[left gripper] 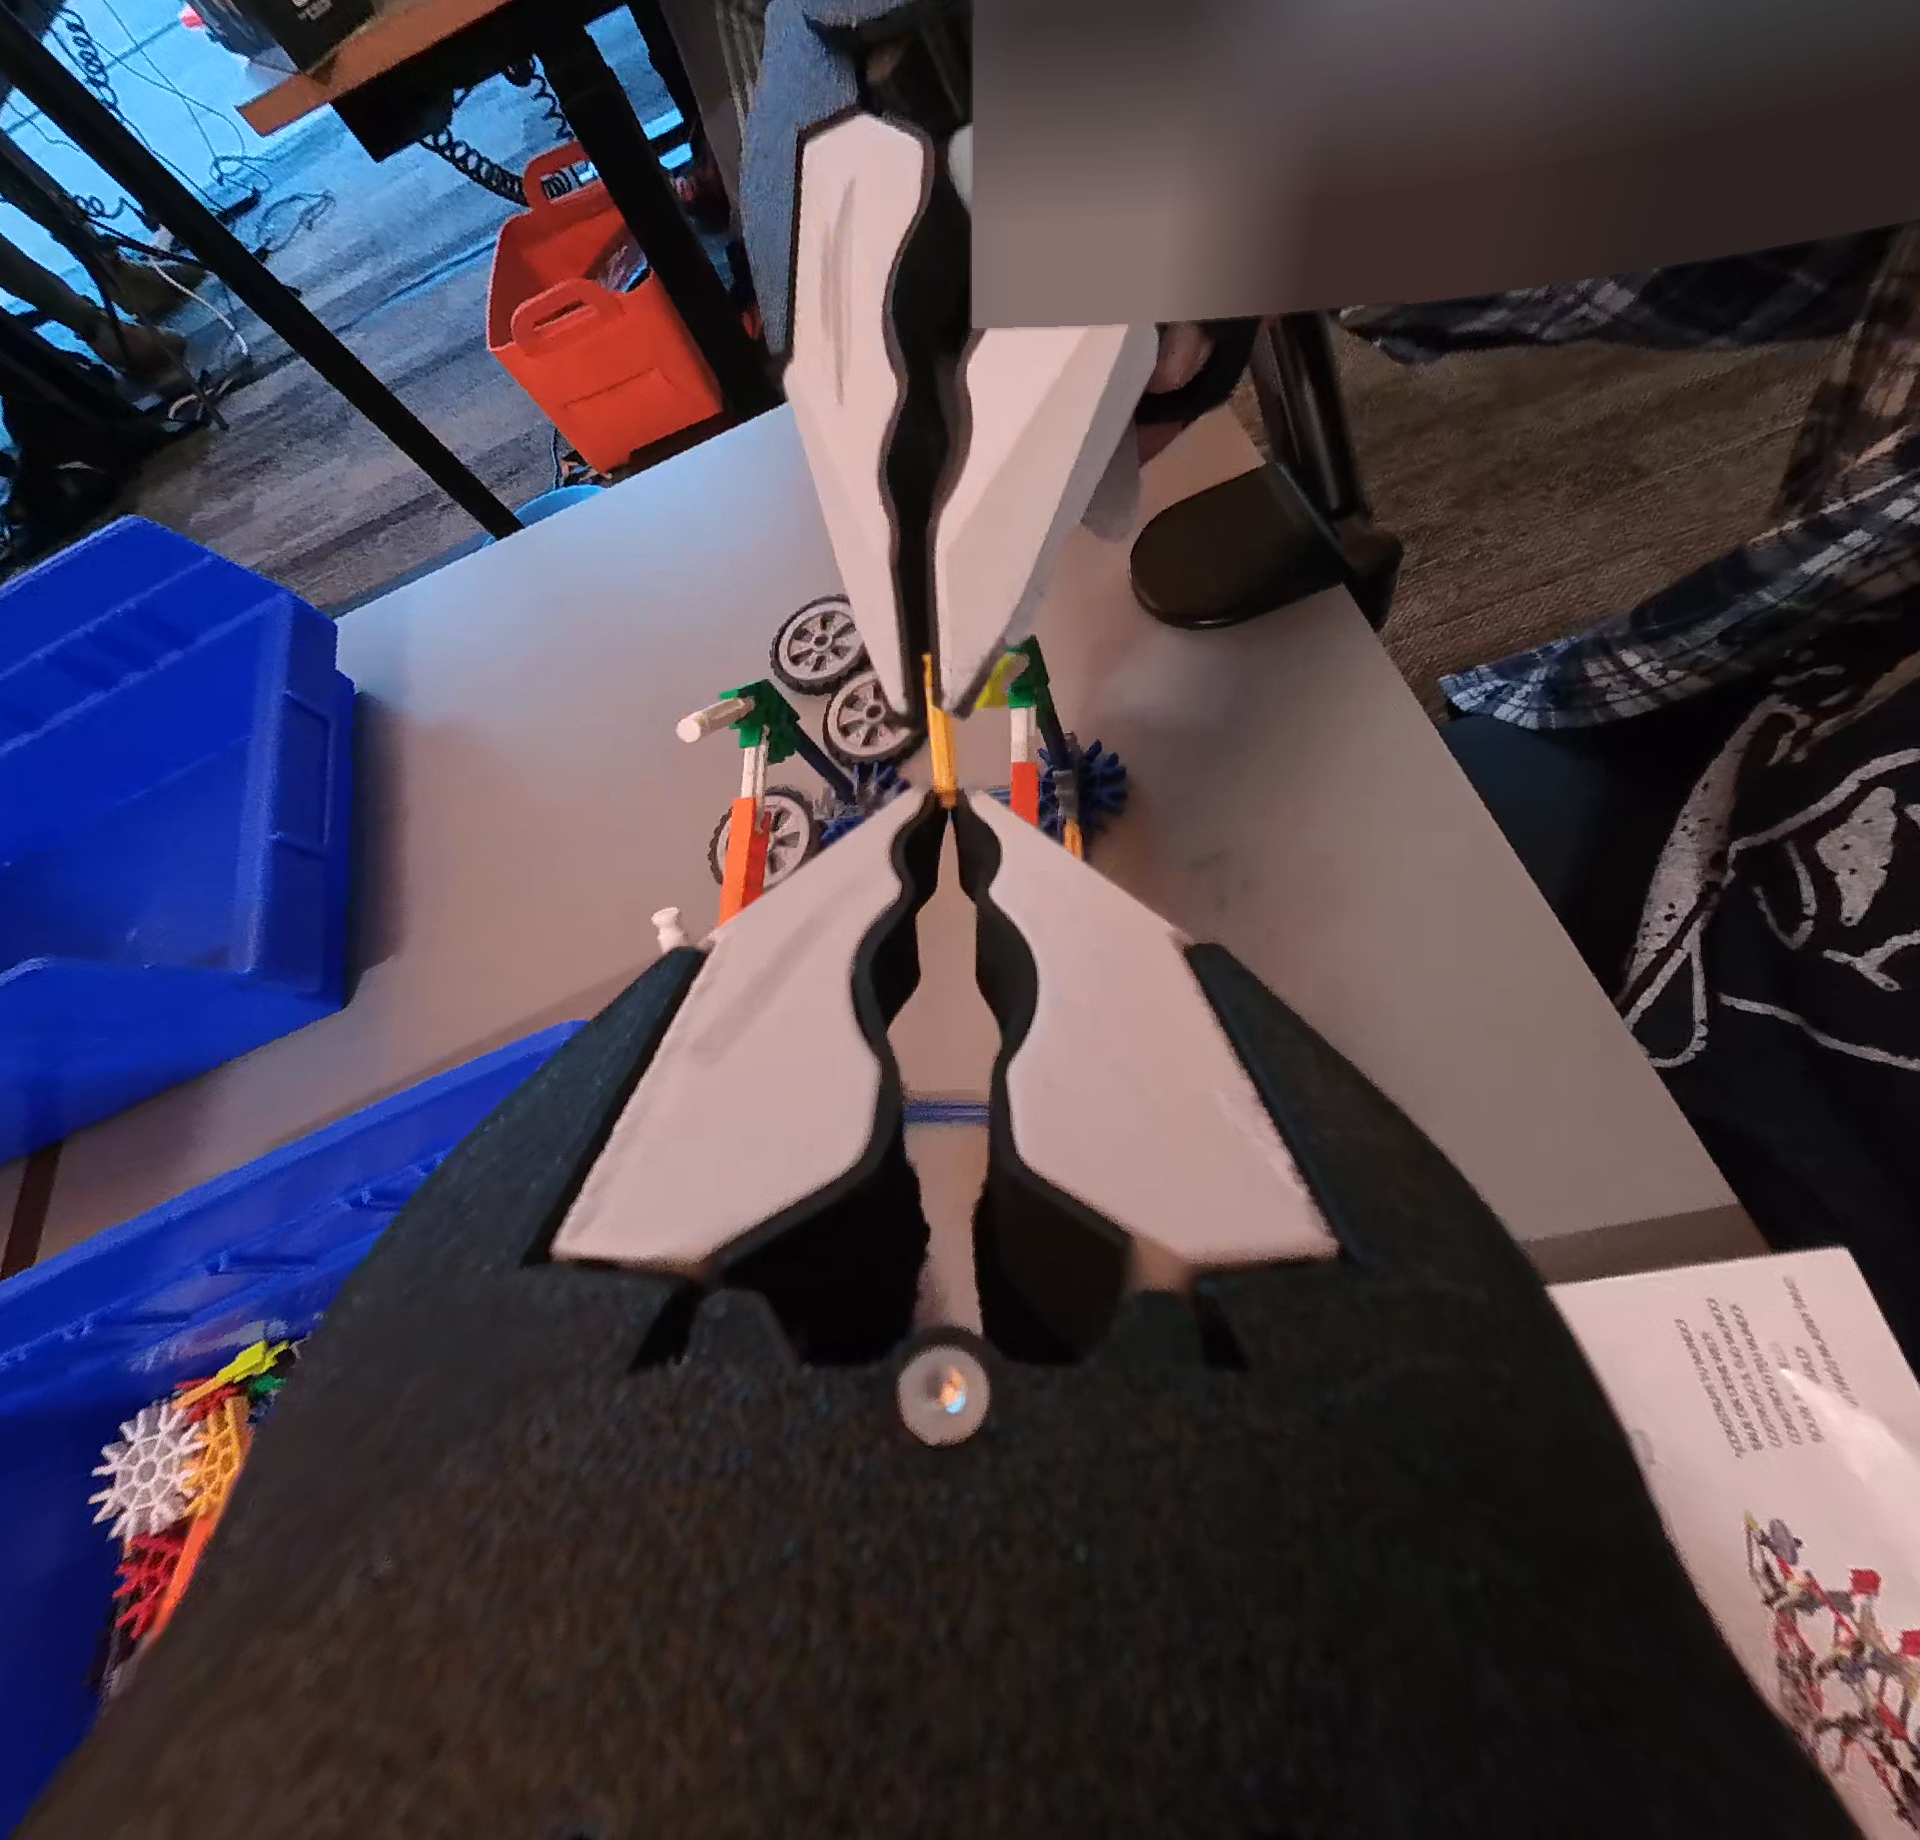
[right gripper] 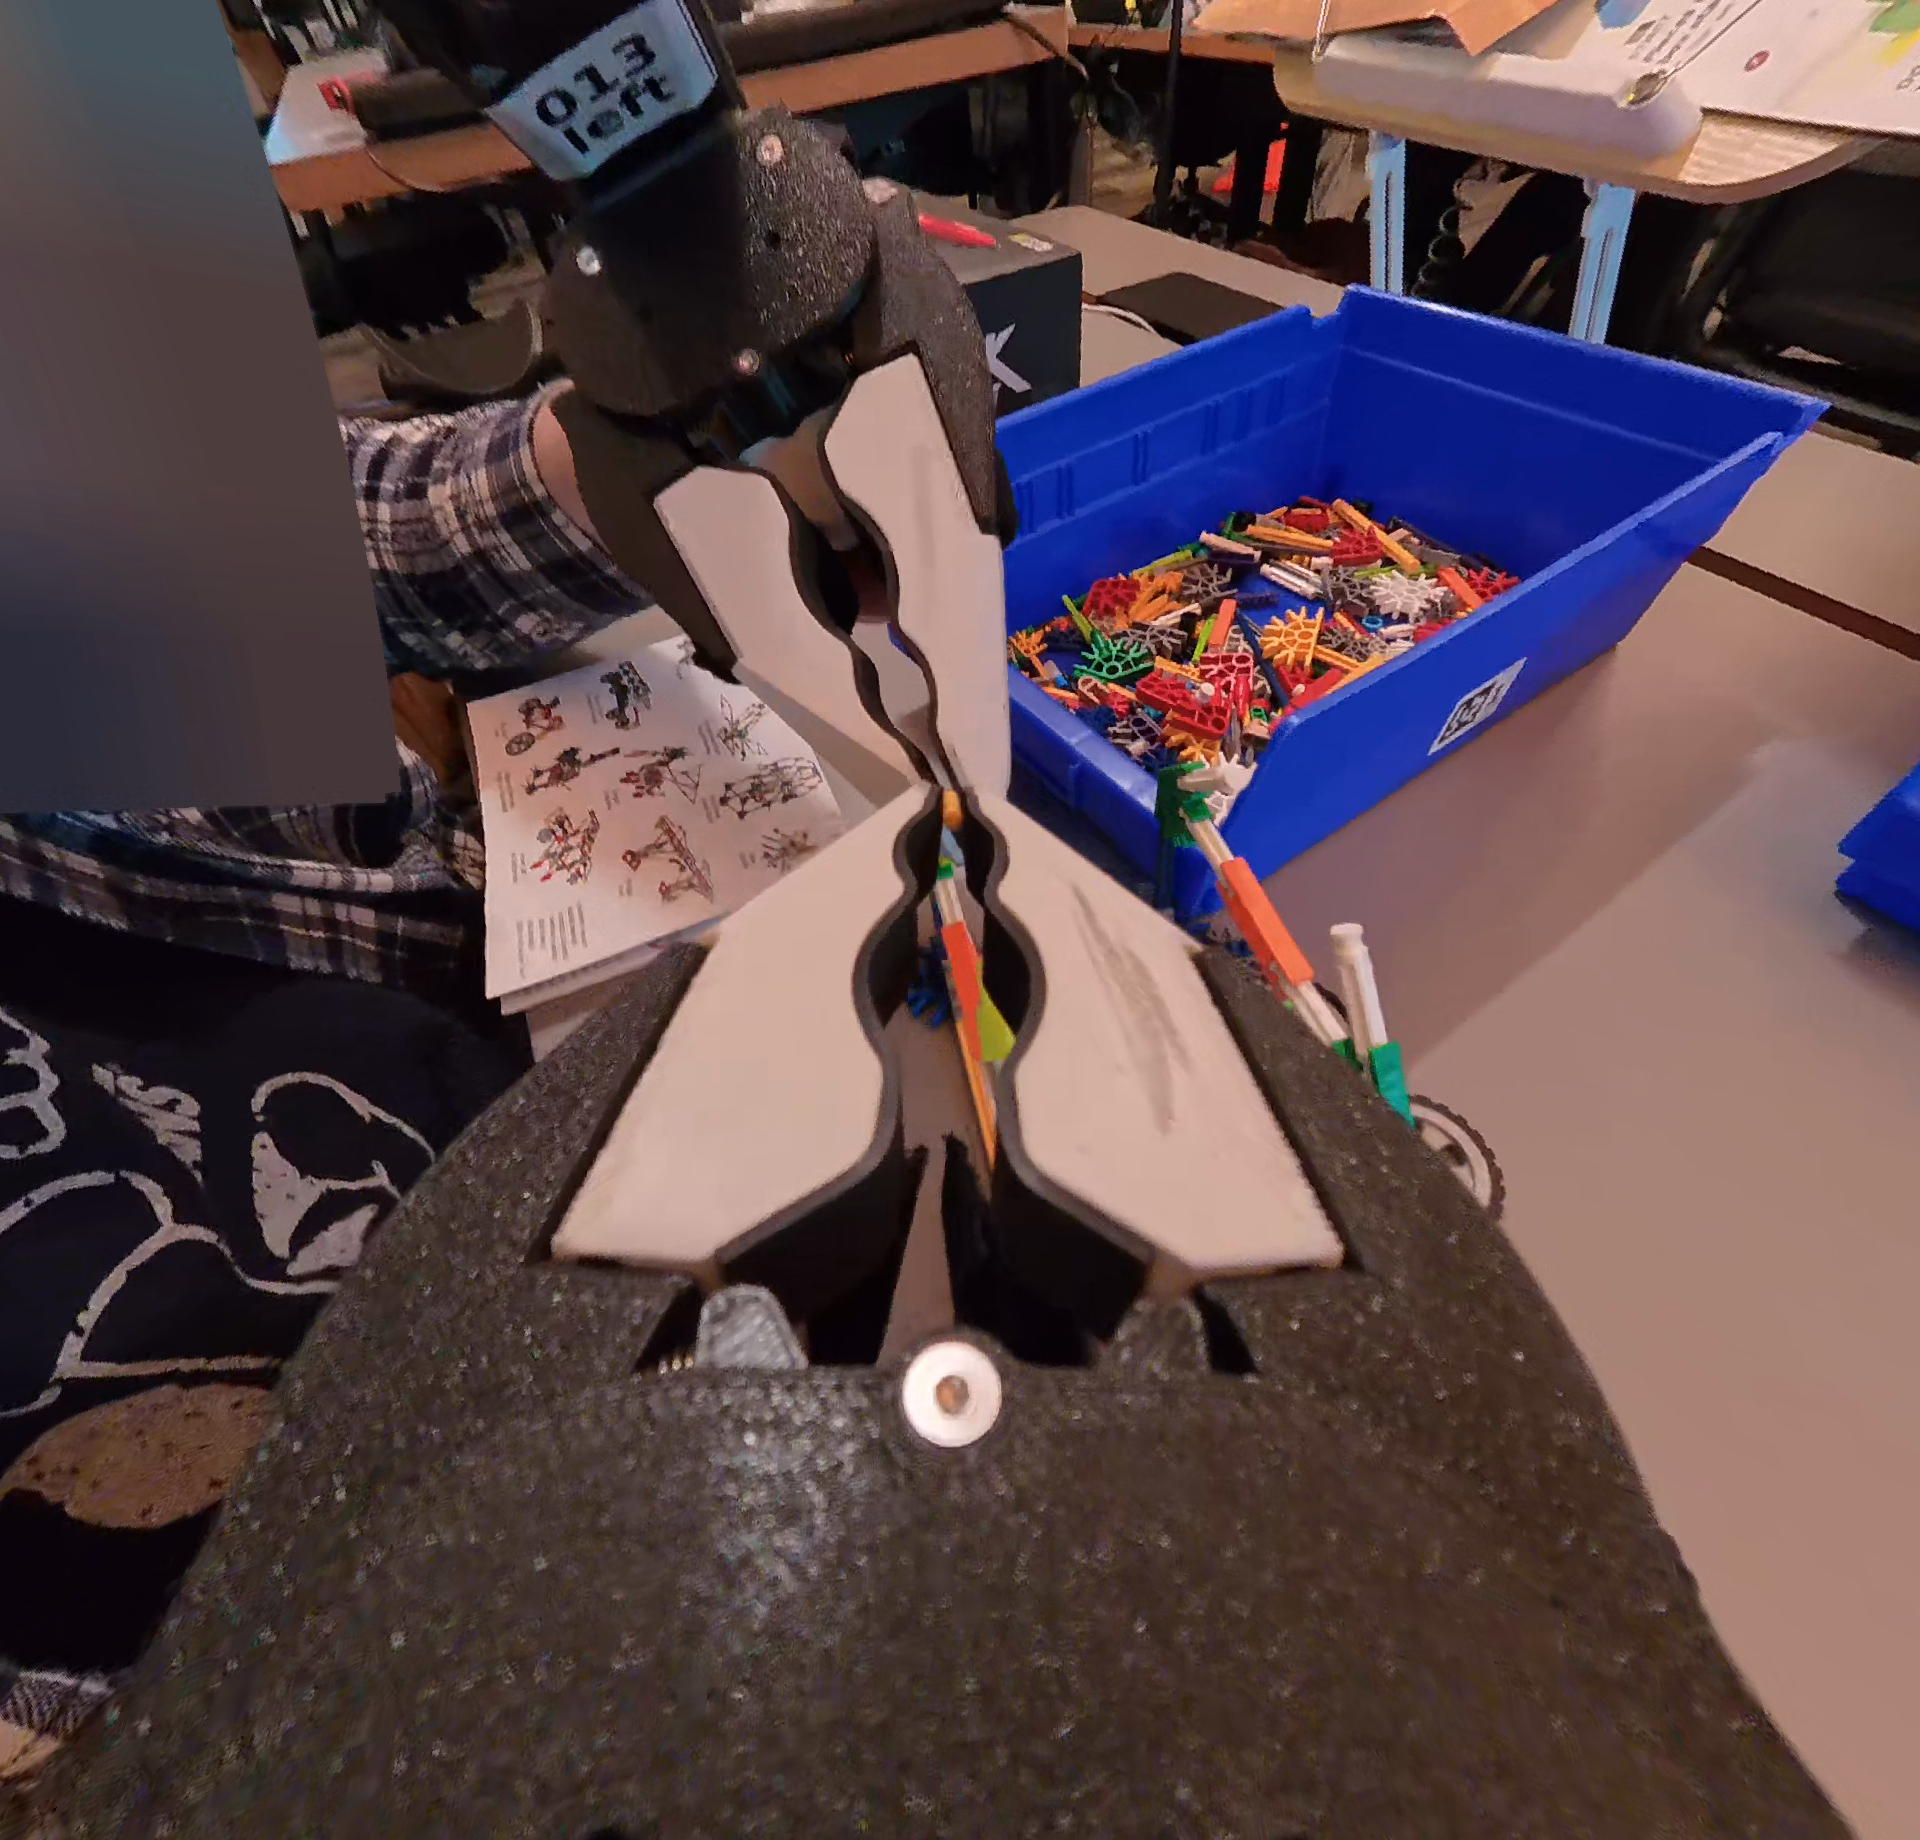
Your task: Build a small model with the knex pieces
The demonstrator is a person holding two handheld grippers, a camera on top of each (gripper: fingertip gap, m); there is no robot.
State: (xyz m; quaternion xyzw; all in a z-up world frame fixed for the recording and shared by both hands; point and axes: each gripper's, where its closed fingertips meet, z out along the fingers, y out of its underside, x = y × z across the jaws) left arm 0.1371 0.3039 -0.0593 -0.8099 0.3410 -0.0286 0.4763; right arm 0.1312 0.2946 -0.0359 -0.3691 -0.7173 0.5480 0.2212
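Observation:
My left gripper (left gripper: 948, 803) is shut on one end of a short yellow rod (left gripper: 941, 751). My right gripper (left gripper: 932, 704) comes down from the far side and is shut on the rod's other end, so the two sets of tips almost meet. Just below them a small toy model stands on the white table (left gripper: 1351, 959), with grey wheels (left gripper: 821, 642), orange rods (left gripper: 746, 845) and green and blue connectors. In the right wrist view my right gripper (right gripper: 951, 816) meets the left gripper (right gripper: 961, 777) at the rod (right gripper: 950, 810), with the model's orange rod (right gripper: 1252, 912) beside it.
A blue bin (right gripper: 1455, 419) holding several loose coloured pieces stands right behind the model; blue bins (left gripper: 156, 751) also show in the left view. An open picture booklet (right gripper: 644, 803) lies at the table edge. A person in a plaid sleeve (right gripper: 468, 533) sits close. An orange crate (left gripper: 592, 336) is on the floor. My two grippers' fingertips are within a few centimetres of each other.

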